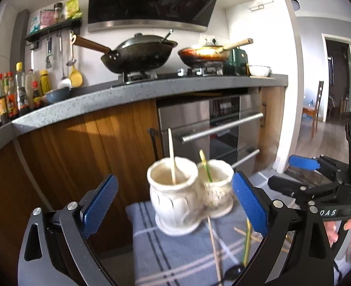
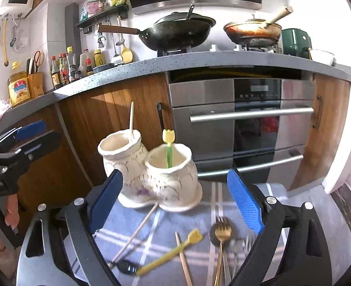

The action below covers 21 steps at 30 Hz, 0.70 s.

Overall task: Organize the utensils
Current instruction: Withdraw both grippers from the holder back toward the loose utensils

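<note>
A white ceramic double-cup holder (image 1: 189, 193) (image 2: 151, 176) stands on a blue striped cloth (image 1: 175, 250) (image 2: 223, 200). One cup holds a wooden chopstick (image 1: 172, 157) (image 2: 131, 121), the other a green tulip-topped pick (image 1: 205, 165) (image 2: 168, 147). On the cloth lie a chopstick (image 2: 137, 233), a second chopstick (image 2: 183, 259), a yellow tulip pick (image 2: 173, 252), a gold fork (image 2: 222, 243), a black spoon (image 2: 126, 267) and silver utensils (image 2: 242, 245). My left gripper (image 1: 175, 205) is open and empty, in front of the holder. My right gripper (image 2: 175, 205) is open and empty above the loose utensils.
Behind stand wood cabinets (image 2: 113, 109), a steel oven with bar handles (image 2: 247, 116), and a grey counter (image 2: 199, 62) with a wok (image 2: 178, 33), a frying pan (image 2: 251, 32) and bottles (image 2: 63, 69). The cloth's edge drops off on all sides.
</note>
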Tool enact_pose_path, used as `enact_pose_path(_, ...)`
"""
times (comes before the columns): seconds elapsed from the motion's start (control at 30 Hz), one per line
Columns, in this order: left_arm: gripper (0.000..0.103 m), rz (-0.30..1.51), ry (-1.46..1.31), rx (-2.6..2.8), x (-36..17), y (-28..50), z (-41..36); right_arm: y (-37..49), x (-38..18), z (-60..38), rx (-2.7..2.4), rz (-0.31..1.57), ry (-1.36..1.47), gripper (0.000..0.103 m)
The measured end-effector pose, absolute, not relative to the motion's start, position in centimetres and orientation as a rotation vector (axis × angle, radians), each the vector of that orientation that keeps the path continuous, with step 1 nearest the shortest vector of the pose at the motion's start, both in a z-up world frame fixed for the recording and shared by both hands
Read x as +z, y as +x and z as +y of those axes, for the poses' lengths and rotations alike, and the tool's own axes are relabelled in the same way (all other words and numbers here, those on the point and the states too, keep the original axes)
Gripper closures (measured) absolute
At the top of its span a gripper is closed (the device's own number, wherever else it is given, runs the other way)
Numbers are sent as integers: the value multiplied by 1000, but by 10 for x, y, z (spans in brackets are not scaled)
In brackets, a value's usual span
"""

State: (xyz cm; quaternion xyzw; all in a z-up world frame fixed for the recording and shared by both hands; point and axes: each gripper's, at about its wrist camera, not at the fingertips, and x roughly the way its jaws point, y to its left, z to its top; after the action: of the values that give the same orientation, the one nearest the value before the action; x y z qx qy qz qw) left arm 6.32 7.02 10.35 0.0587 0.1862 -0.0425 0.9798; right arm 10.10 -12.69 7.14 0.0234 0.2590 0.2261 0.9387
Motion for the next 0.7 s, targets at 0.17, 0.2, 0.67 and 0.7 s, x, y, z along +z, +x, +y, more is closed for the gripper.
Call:
enact_pose_path(0.17, 5, 421, 97, -110, 91, 48, 72, 78, 59, -135, 438, 547, 28, 10)
enact_pose_path(0.2, 5, 431, 92, -115, 88, 46, 72, 73, 55, -136, 432, 548, 19, 10)
enact_pose_path(0.67, 5, 577, 124, -123, 22, 49, 73, 52, 0, -142, 430, 634, -32, 8)
enact_pose_path(0.7, 5, 584, 118, -127, 19, 50, 73, 51, -3, -139, 440, 643, -35, 8)
